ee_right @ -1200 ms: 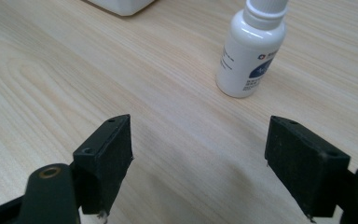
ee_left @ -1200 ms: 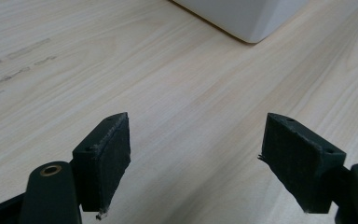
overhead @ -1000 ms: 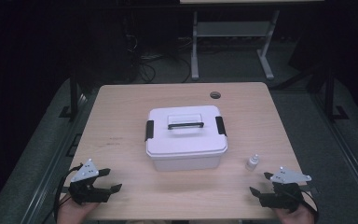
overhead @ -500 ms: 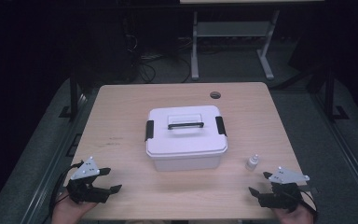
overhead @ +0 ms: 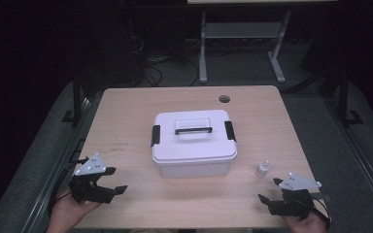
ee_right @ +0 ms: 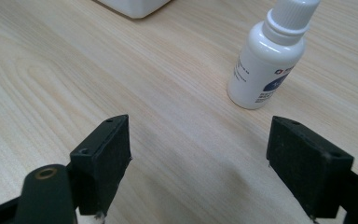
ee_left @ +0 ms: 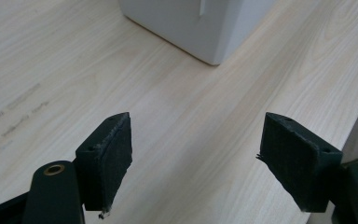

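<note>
Dropper bottle [overhead: 263,168] beside lidded white box [overhead: 194,141]

Light wooden table [overhead: 126,126] — a round cable hole [overhead: 224,99] near its far edge. Dead centre sits a white lidded storage box [overhead: 194,145], black latches at both ends — a small white dropper bottle [overhead: 262,168] stands upright just right of it.

Small white dropper bottle [overhead: 262,168] stands upright, capped, beside the white lidded box [overhead: 194,142].

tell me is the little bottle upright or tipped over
Upright: the bottle stands on its base on the table, white cap on top.
</note>
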Demonstrator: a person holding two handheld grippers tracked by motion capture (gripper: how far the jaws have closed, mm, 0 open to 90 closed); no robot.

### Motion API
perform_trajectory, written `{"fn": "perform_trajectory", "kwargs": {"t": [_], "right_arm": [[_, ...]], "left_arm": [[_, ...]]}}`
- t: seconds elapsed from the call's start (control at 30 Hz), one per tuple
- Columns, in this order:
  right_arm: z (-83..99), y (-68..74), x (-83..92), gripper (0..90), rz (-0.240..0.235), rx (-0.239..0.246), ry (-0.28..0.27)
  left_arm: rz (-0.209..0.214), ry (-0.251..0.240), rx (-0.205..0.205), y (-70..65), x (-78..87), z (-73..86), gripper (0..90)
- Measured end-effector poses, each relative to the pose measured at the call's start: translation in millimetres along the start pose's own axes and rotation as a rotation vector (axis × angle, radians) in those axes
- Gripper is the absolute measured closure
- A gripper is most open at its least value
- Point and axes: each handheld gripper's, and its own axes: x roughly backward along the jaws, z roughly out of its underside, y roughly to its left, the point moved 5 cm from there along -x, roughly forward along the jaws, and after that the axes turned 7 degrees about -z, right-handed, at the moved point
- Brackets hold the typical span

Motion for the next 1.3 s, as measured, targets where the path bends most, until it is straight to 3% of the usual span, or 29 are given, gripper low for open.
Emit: {"fn": "perform_trajectory", "kwargs": {"t": [0.47,0.83,1.3], "right_arm": [[-0.4,-0.3,1.7,20.6,-0.001,-0.004,-0.006],[-0.5,0.9,1.6,20.5,-0.011,-0.003,0.003],[-0.3,-0.4,3.7,20.4,-0.008,-0.004,0.001]], "left_arm": [[-0.028,0.045,-0.047,2.8,2.6,-40.1,23.8],[0.008,0.053,-0.095,0.9,9.8,-81.1,25.1],[0.050,0.071,-0.131,-5.2,-2.2,-118.0,25.1]]}}
